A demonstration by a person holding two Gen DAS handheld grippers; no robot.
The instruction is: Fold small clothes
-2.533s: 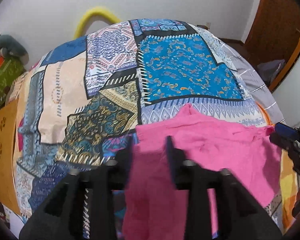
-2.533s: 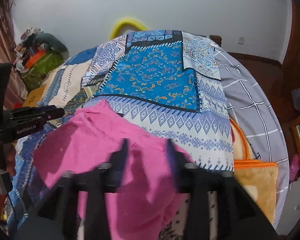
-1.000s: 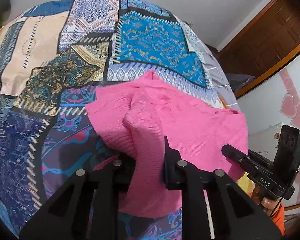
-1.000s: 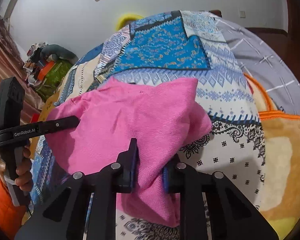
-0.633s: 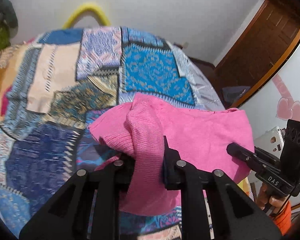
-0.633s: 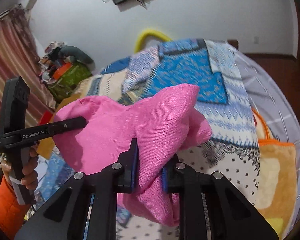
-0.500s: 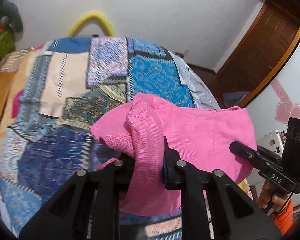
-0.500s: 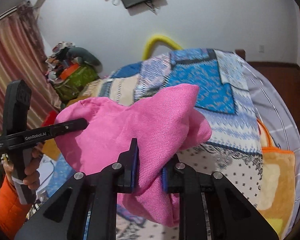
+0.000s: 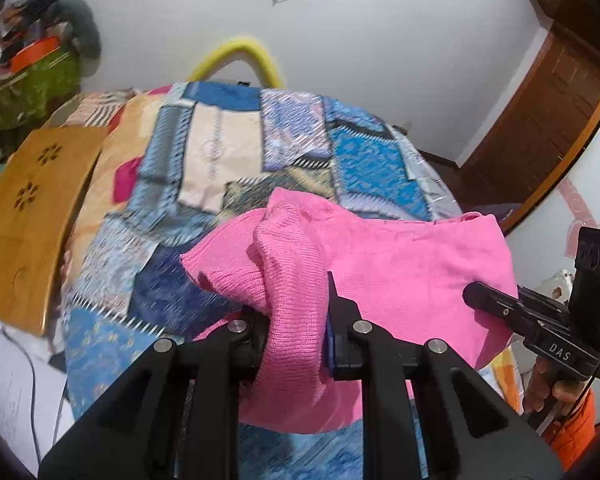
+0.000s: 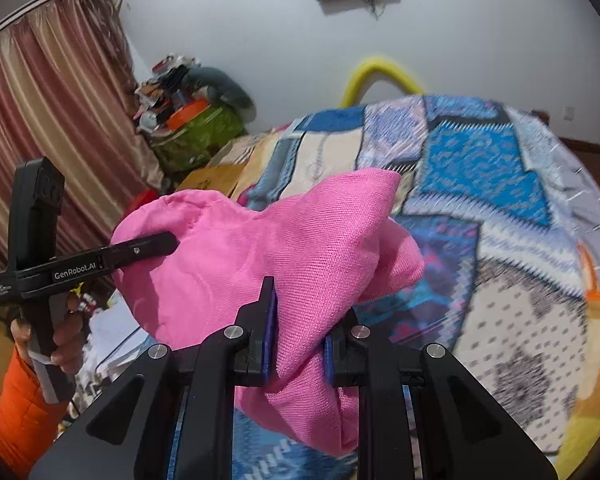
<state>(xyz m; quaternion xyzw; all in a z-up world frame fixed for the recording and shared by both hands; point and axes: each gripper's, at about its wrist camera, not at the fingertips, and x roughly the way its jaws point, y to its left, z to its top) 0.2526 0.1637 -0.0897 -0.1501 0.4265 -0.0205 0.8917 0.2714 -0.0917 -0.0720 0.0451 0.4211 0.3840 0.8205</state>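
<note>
Two claws hold one pink knit garment (image 9: 400, 264) in the air above the near edge of the bed (image 9: 220, 168). Left claw (image 9: 296, 320): clamped on a bunched, ribbed corner. Right claw (image 10: 300, 312): clamped on a thick wad at the other end. Cloth sags between them, creased. Risk: both grips take gathered fabric, not clean edges, so layers could slip out or set down lopsided, spoiling the fold.
</note>
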